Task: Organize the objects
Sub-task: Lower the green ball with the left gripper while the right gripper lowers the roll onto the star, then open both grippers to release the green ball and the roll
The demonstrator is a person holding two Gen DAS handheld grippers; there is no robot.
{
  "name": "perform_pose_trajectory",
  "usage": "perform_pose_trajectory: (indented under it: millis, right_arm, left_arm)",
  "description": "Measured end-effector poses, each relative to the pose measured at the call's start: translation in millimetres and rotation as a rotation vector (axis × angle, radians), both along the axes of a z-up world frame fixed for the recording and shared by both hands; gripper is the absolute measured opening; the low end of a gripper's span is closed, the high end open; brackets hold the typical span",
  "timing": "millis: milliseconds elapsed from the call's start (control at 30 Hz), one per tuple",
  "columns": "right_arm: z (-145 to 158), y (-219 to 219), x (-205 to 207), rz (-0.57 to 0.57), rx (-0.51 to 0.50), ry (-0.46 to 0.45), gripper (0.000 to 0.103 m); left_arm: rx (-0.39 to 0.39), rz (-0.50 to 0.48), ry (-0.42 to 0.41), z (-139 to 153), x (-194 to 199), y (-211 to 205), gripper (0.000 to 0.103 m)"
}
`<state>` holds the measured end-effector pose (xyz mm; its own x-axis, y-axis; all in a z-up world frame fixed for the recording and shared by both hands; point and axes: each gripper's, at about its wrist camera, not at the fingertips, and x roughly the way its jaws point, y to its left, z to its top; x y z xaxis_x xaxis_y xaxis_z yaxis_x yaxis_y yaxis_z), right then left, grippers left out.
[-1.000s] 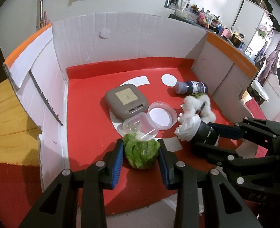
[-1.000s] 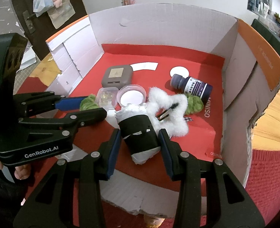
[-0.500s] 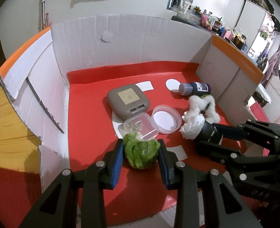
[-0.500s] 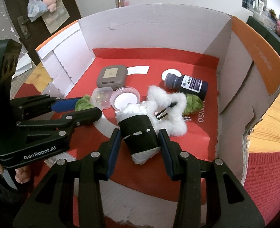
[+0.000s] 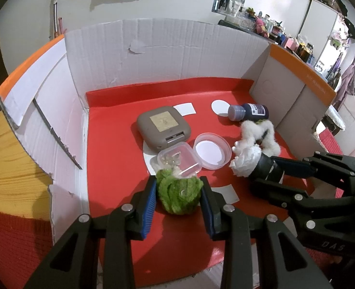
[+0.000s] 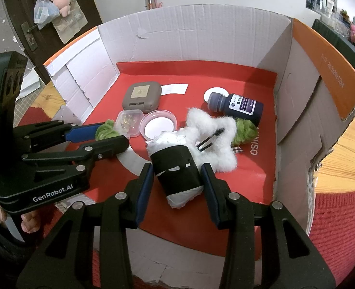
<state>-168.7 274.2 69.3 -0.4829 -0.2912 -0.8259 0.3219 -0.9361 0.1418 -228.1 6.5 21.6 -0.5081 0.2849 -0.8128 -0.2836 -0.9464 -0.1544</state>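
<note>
Left wrist view: left tongs (image 5: pixel 178 198) clamped on green fuzzy ball (image 5: pixel 178 196), pads pressing both sides; ball sits low over red liner (image 5: pixel 114 159) of open cardboard box (image 5: pixel 167 55), just in front of clear square container (image 5: pixel 177 160). Right wrist view: right tongs (image 6: pixel 177 178) clamped on black-wrapped white wad (image 6: pixel 177 171), held just in front of white fluffy piece (image 6: pixel 213 142); wad appears clear of liner, contact can't be confirmed.

Procedure, est. step = place both held items:
1. Pick a bare liner spot per item; free space lies front-left and front-right; keep off round clear lid (image 5: pixel 212 150), grey case (image 5: pixel 163 126), dark bottle (image 6: pixel 237 104).
2. Lower until item rests; both are soft, so don't squeeze harder.
3. Part tongs fully before lifting; fuzz may cling to pads.
4. Work one hand at a time; the two tongs stand near each other, risk of collision.
</note>
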Motion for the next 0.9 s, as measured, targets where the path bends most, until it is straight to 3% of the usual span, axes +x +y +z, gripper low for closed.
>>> perform_pose_trajectory:
  millis: [467, 900]
  right_arm:
    - [1.1, 2.8, 1.1, -0.005, -0.015, 0.0, 0.039]
    - [1.4, 2.5, 2.4, -0.001, -0.009, 0.001, 0.041]
  left_arm:
    - [-0.002, 0.002, 0.002, -0.3, -0.8, -0.3, 0.037]
    - [-0.007, 0.01, 0.013, 3.3, 1.0, -4.5, 0.049]
